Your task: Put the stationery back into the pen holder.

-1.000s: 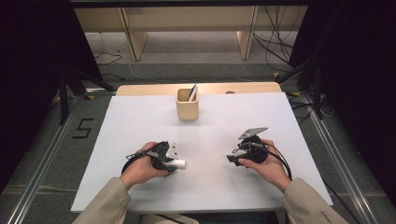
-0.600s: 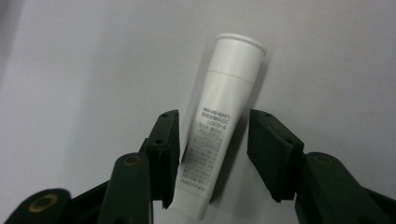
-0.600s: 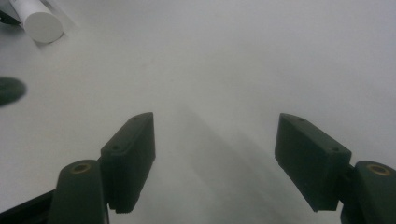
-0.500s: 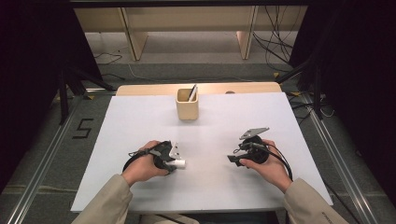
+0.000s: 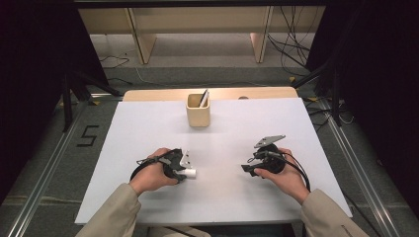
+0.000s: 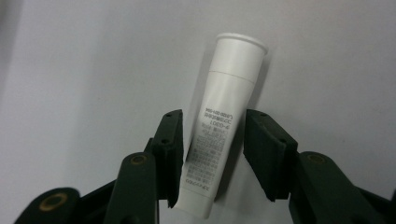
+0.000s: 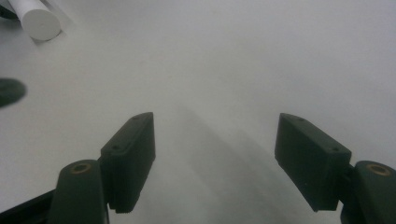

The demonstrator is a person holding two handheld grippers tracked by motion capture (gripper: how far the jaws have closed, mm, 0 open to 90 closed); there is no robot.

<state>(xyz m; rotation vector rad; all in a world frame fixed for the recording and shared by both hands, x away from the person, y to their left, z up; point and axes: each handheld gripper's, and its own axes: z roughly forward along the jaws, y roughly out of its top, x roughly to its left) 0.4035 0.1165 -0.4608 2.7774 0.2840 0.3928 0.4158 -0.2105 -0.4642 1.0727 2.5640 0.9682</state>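
- White tube point(image 6: 224, 126) is seen lying on the white table point(image 5: 237, 197), between the jaws of the left gripper point(image 6: 212, 154).
- Those jaws have just been closing; a gap remains on one side, so no firm grip is made.
- Right gripper point(image 7: 215, 158) is held spread wide, with nothing between its jaws.

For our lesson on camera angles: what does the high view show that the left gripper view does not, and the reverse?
High view alone: the wooden cup with a pen, the right claw, both hands. Left gripper view alone: fine print on the white tube and the left claw, just closing, with a gap at one side. Both: the tube, lying on the white table.
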